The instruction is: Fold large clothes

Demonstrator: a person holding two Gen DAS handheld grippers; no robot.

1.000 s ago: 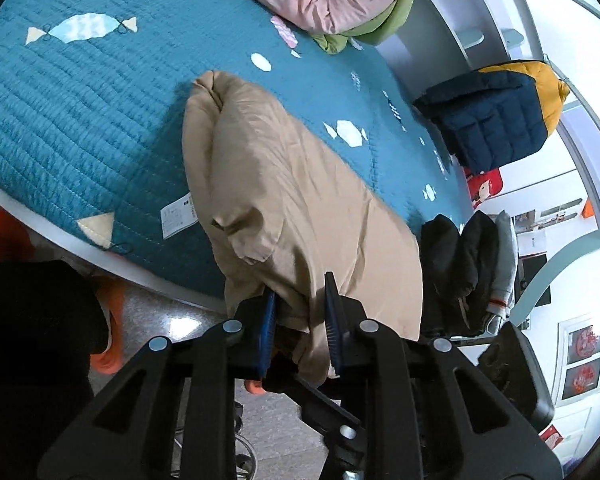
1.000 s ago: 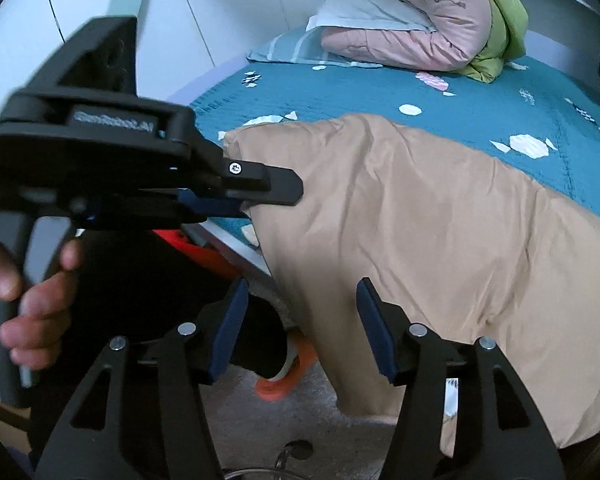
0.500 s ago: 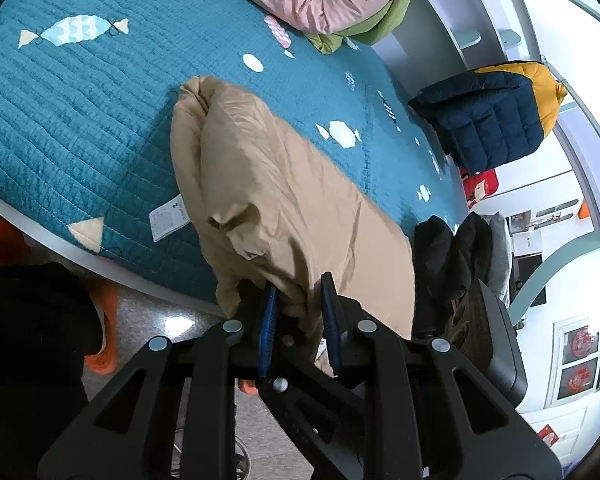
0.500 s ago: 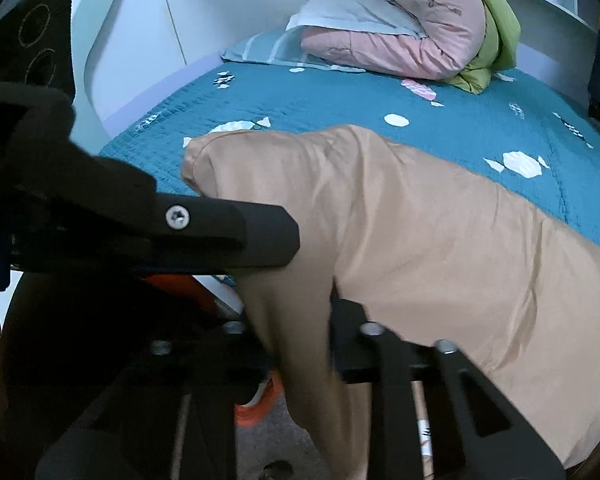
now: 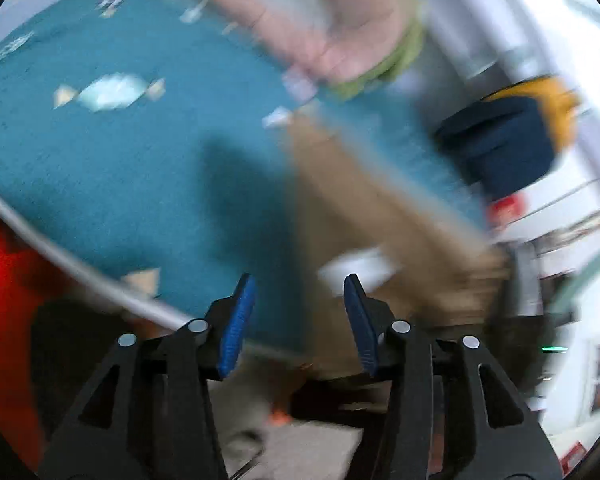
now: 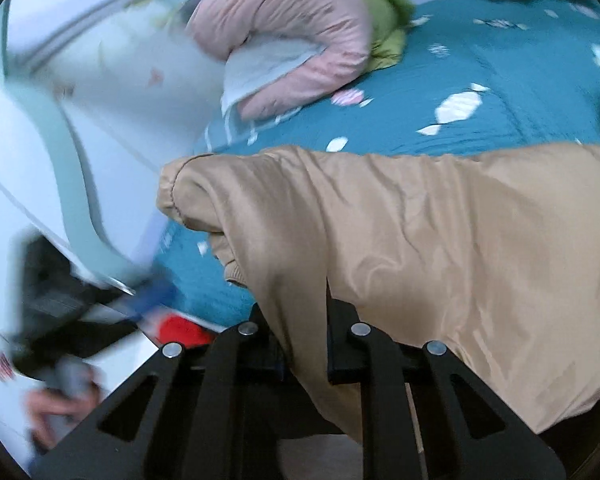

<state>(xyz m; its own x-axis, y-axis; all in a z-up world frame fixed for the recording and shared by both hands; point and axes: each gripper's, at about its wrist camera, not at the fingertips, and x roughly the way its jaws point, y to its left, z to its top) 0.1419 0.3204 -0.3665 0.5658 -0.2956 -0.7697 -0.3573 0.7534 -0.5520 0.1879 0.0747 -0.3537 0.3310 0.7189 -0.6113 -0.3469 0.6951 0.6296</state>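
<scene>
Pinching crinkly tan jacket [image 6: 440, 248], right gripper [image 6: 300, 332] jaws (left gripper [image 5: 298, 312] jaws apart, empty).

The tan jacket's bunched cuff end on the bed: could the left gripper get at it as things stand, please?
Probably yes: the left gripper is open and empty, with only bare teal quilt ahead. The right gripper holds the tan jacket at its near edge, away from the cuff.

- Left wrist view: blurred, looks from the bed edge across the teal quilt [image 5: 112, 168] toward 12 o'clock.
- Right wrist view: close over the tan garment [image 6: 440, 248], facing 12 o'clock.
- Shared: quilt, garment, pink bedding [image 6: 300, 36].
</scene>
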